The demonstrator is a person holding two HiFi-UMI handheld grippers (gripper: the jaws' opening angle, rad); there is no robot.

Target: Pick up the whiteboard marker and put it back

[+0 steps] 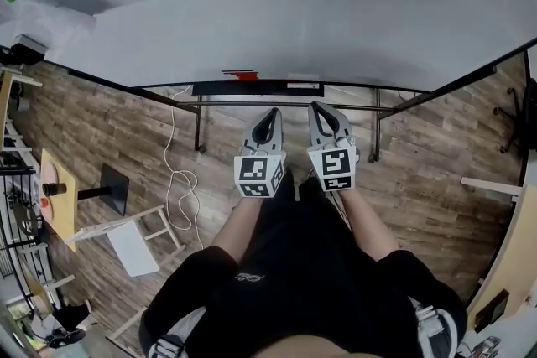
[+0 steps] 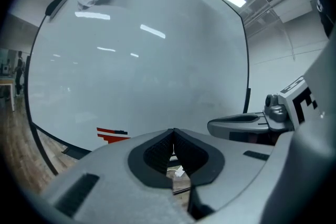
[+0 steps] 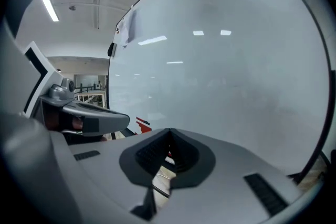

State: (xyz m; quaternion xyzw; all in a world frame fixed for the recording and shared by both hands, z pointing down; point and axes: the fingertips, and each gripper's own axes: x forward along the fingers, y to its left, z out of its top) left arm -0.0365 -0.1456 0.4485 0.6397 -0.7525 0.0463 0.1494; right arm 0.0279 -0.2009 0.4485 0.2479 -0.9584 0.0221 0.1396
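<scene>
Both grippers are sitting closed and empty; the marker is waiting untaken.
The red whiteboard marker is lying on the whiteboard ledge, upper centre. The left gripper and right gripper are hovering just below it, jaws together. Advised: open one gripper's jaws before approaching, then close across the barrel.

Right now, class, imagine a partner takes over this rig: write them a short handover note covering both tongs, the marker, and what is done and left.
Left tongs: shut, nothing between them, held in front of the whiteboard.
Right tongs: shut, empty, close beside the left.
Job's things: what looks like a red whiteboard marker lies at the tray on the board's lower edge, just ahead of both tongs and touched by neither.
Done: nothing is in hand. Whether the marker has already been lifted and returned cannot be told.
Left: if it has not, open one set of tongs, pick the marker up, then put it back.
</scene>
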